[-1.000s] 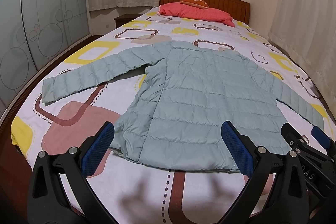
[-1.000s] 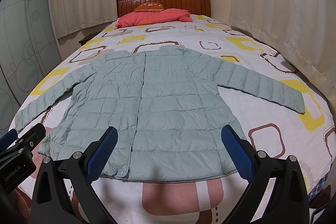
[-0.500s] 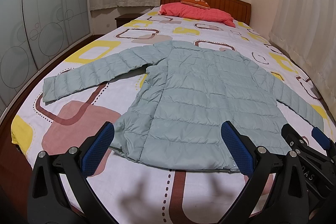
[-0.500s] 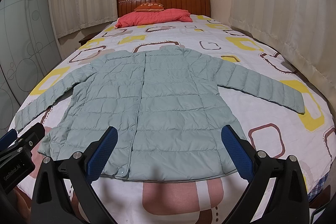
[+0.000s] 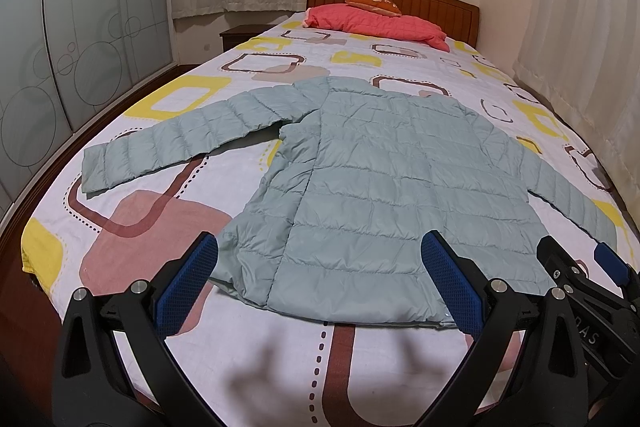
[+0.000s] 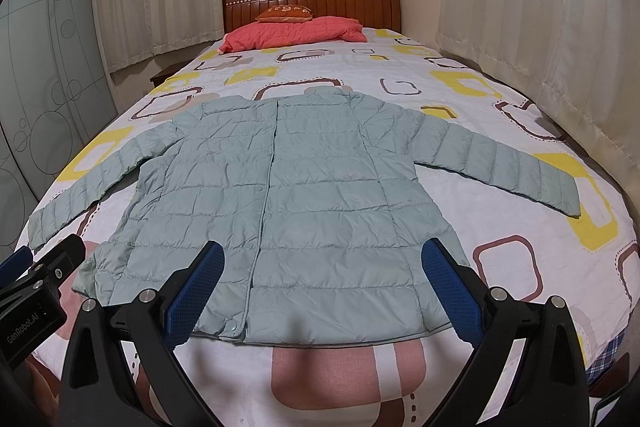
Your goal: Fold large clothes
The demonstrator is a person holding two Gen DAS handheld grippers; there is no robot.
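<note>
While poised above the foot edge of the bed [image 5: 120, 311], barely moved over the last second: only a slight drift of view. Left gripper [image 5: 320, 277] and right gripper [image 6: 324, 285] held wide apart, clamping nothing. Pale green puffer jacket [image 6: 296, 195] lay flat across the bed's middle, both sleeves spread toward the side edges, hem nearest. Folding seemingly not yet started.
</note>
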